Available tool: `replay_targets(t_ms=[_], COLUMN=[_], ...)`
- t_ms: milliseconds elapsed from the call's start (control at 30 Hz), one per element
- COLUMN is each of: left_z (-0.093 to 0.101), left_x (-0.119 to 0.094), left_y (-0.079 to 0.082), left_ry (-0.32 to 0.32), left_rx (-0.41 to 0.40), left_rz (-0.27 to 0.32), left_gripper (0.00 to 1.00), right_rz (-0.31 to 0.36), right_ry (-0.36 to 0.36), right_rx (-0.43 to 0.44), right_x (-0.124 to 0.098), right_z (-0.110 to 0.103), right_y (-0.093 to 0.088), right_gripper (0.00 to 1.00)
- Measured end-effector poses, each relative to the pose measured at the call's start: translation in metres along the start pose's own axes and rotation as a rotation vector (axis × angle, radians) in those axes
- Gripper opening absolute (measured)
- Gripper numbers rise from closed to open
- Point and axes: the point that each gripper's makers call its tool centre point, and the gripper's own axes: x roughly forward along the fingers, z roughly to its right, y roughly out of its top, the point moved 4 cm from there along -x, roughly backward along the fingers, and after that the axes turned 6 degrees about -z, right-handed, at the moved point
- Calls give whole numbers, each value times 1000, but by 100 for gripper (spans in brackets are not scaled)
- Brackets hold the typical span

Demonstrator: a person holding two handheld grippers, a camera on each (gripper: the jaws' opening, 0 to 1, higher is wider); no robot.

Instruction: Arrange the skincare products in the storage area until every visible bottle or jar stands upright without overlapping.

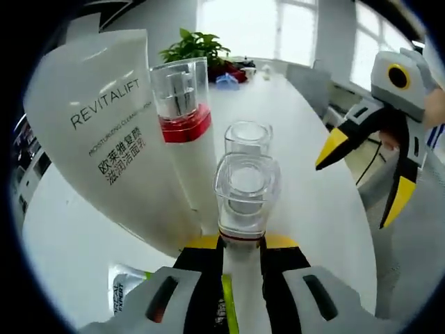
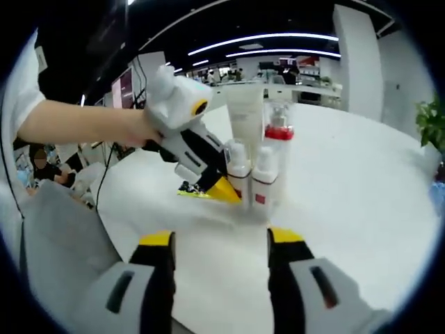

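Step in hand: while the left gripper (image 2: 221, 186) has its jaws closed on the nearest small bottle (image 1: 245, 209), the job, as I judge it, is to set that bottle down upright beside its neighbours and let go cleanly.
Left jaws: the left gripper view shows both yellow-tipped jaws pressed against the bottle's white body just under its clear cap, so the grip looks firm.
Right jaws: the right gripper (image 2: 219, 243) is wide open with nothing between the jaws, held well back over the white table (image 2: 361, 181).
Products: the right gripper view shows two small white bottles side by side, a taller red-collared pump bottle (image 2: 278, 149) and a white tube (image 2: 245, 111) standing cap-down behind them, all close together in one cluster.
Second small bottle: it (image 1: 247, 138) sits just behind the held one in the left gripper view; whether they touch I cannot tell.
Lying item: a tube with a green and white label (image 1: 125, 289) lies flat on the table near the left gripper, still to be stood up.
Advice: keep the bottle vertical, make sure its base is flat on the table, open the jaws slowly, then back away without brushing the tall tube.
Risk: the tube looks top-heavy and a nudge could topple the cluster.
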Motion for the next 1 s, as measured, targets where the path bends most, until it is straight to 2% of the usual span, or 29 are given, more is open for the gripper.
replay_targets(t_ms=[600, 1000], left_z=[-2, 2], left_x=[3, 0], left_y=[1, -6], left_ry=[-3, 4], left_rx=[-5, -29], left_rz=[1, -26], left_gripper=[18, 27], right_rz=[-7, -15], right_ry=[6, 7], right_rx=[6, 6], right_x=[0, -1], right_z=[-1, -2], right_y=[-2, -2], right_gripper=[55, 56])
